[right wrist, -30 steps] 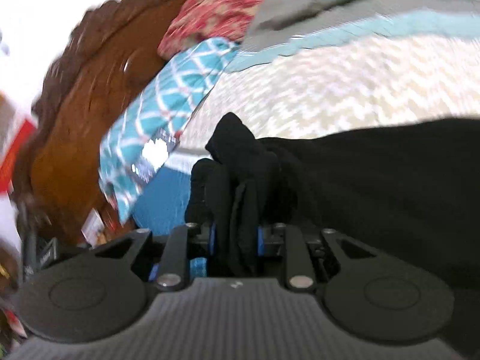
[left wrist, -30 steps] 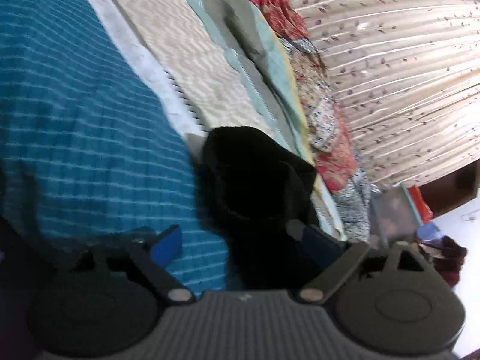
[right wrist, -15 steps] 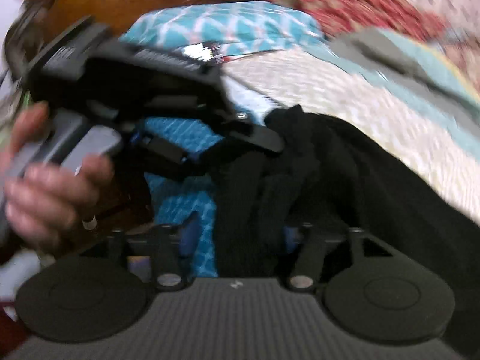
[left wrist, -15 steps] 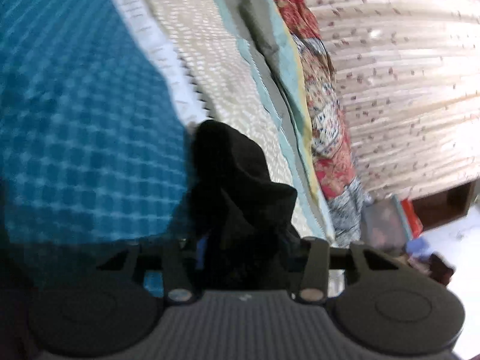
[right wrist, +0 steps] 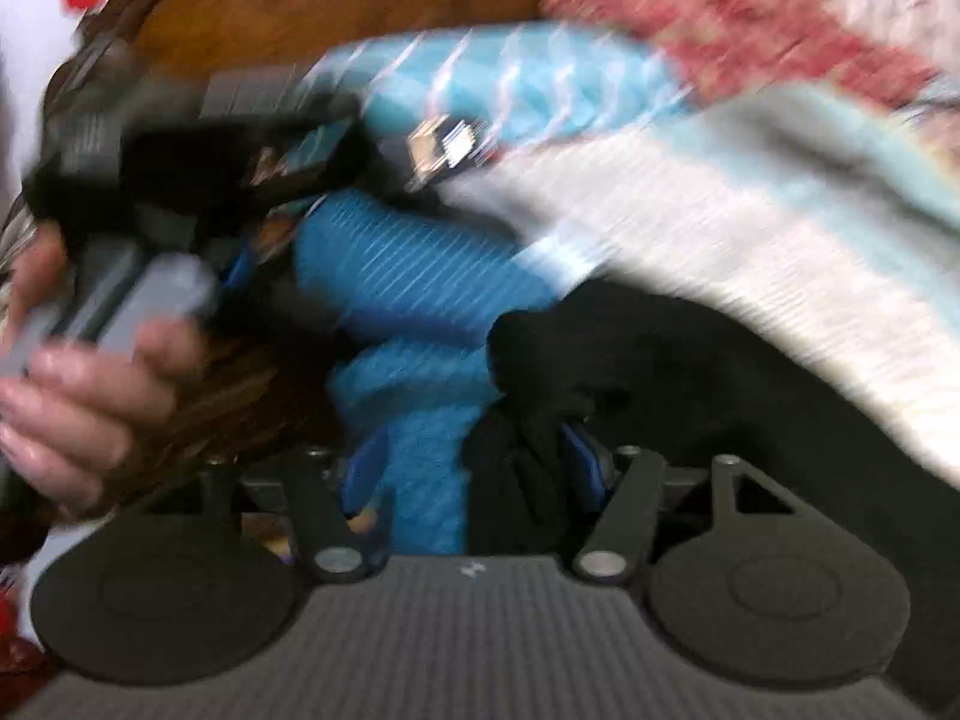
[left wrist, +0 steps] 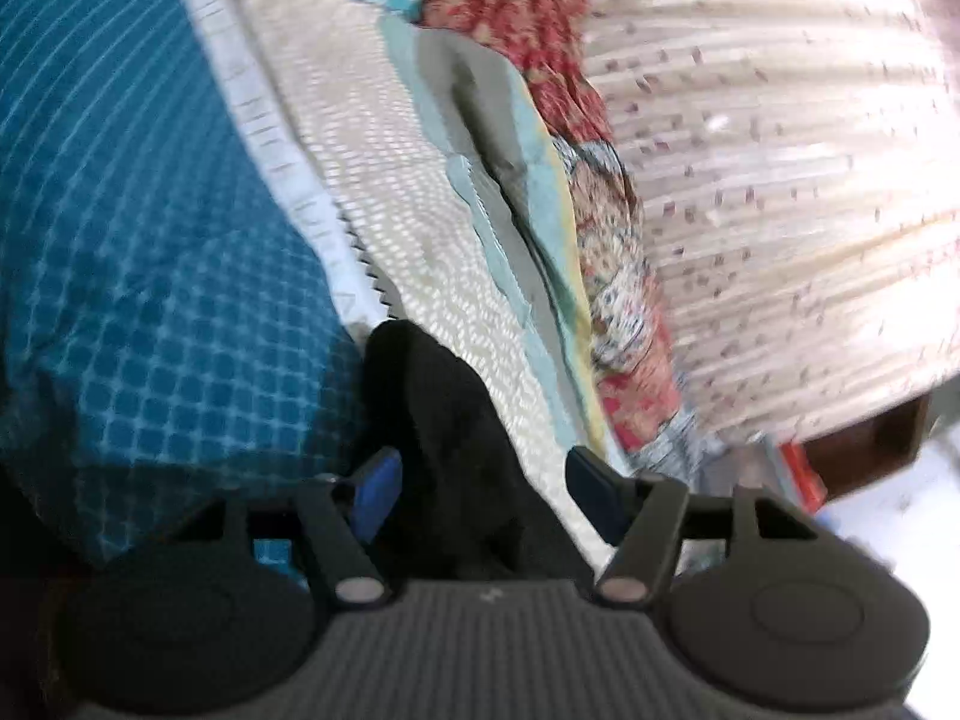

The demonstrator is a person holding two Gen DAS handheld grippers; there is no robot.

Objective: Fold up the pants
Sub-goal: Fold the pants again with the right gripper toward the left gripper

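The black pants (left wrist: 444, 432) lie bunched on the bed where the blue checked cover (left wrist: 150, 270) meets the cream one (left wrist: 408, 210). My left gripper (left wrist: 483, 492) straddles a fold of them with its jaws opening. Its right pad stands clear of the cloth. In the right wrist view, the pants (right wrist: 690, 384) spread to the right. My right gripper (right wrist: 474, 468) is open. A black fold rests against its right pad (right wrist: 579, 462), and blue cover shows beside the left one. This view is blurred.
A hand (right wrist: 90, 372) grips the left tool's handle at the left of the right wrist view. Behind it is a wooden headboard (right wrist: 360, 6) with a teal pillow (right wrist: 510, 78) and a red one (right wrist: 720, 18). A pleated curtain (left wrist: 780, 180) hangs beyond the bed's far side.
The left jaws closed around the black fold, then spread again. The right jaws let go of the pants bunch and rolled; the hand with the left tool came into view.
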